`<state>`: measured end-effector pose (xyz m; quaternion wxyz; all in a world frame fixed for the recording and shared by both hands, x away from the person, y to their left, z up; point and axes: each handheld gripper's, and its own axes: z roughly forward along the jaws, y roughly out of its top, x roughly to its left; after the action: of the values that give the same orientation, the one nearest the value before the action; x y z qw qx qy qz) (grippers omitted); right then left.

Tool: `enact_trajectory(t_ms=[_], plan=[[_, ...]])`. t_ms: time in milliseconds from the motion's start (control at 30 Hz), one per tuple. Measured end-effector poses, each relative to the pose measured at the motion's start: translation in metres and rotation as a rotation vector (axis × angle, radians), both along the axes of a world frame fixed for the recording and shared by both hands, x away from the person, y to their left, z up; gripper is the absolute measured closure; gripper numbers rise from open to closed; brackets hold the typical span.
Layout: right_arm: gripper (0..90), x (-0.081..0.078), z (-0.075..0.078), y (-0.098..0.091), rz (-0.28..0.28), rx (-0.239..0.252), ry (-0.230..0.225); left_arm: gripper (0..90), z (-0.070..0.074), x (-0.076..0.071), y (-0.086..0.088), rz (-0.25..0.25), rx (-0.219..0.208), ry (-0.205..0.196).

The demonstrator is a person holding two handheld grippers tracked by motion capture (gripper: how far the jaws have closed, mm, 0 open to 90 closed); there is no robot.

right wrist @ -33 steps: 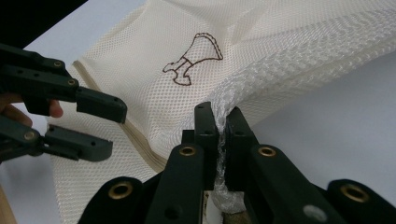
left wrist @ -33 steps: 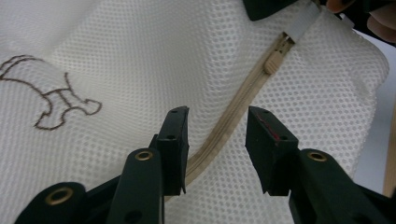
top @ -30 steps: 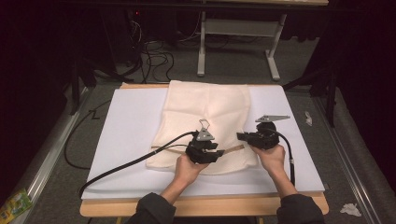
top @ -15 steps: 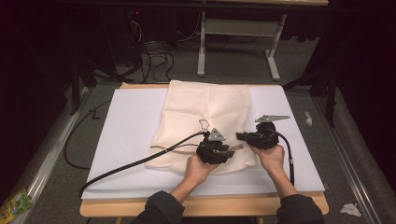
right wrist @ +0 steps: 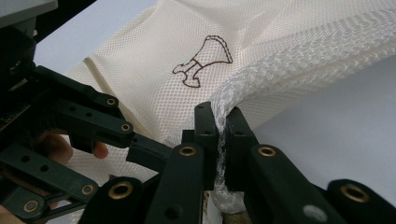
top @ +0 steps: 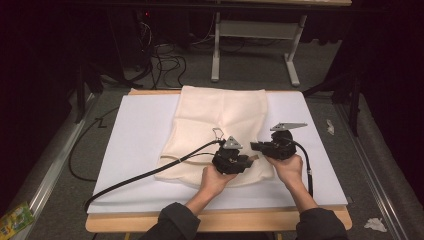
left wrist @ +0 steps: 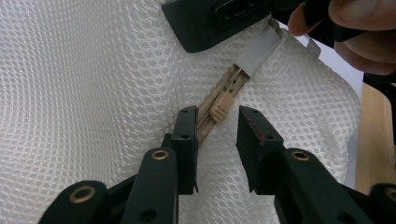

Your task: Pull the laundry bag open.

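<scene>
Left tongs (left wrist: 215,135) gape around the mesh bag's (top: 220,120) zipper pull (left wrist: 220,107); right tongs (right wrist: 221,122) pinch its edge.

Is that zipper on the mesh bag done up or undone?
Cannot tell fully: the zipper pull sits between open left tongs on the mesh bag.
</scene>
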<state>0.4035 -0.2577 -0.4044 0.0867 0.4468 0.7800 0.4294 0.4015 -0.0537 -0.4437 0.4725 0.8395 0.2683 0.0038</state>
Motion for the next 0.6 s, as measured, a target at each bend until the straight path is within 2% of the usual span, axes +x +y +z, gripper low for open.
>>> enact_trajectory(t_ms=[67, 133, 400, 533, 600], plan=[[88.0, 0.000, 0.000, 0.001, 0.003, -0.002, 0.001, 69.1, -0.002, 0.000, -0.001, -0.020, -0.016, 0.006], [88.0, 0.000, 0.000, 0.002, 0.006, -0.007, 0.002, 69.0, -0.005, 0.001, -0.001, -0.022, -0.008, -0.001], [88.0, 0.000, -0.001, 0.004, 0.010, -0.010, 0.002, 74.7, -0.004, 0.003, -0.003, -0.002, -0.037, -0.004], [88.0, 0.000, -0.002, 0.006, 0.013, -0.016, 0.012, 77.9, -0.005, 0.000, -0.011, -0.031, -0.004, -0.023], [88.0, 0.000, -0.003, 0.007, 0.018, -0.031, 0.010, 81.1, -0.006, -0.001, -0.012, -0.031, -0.007, -0.025]])
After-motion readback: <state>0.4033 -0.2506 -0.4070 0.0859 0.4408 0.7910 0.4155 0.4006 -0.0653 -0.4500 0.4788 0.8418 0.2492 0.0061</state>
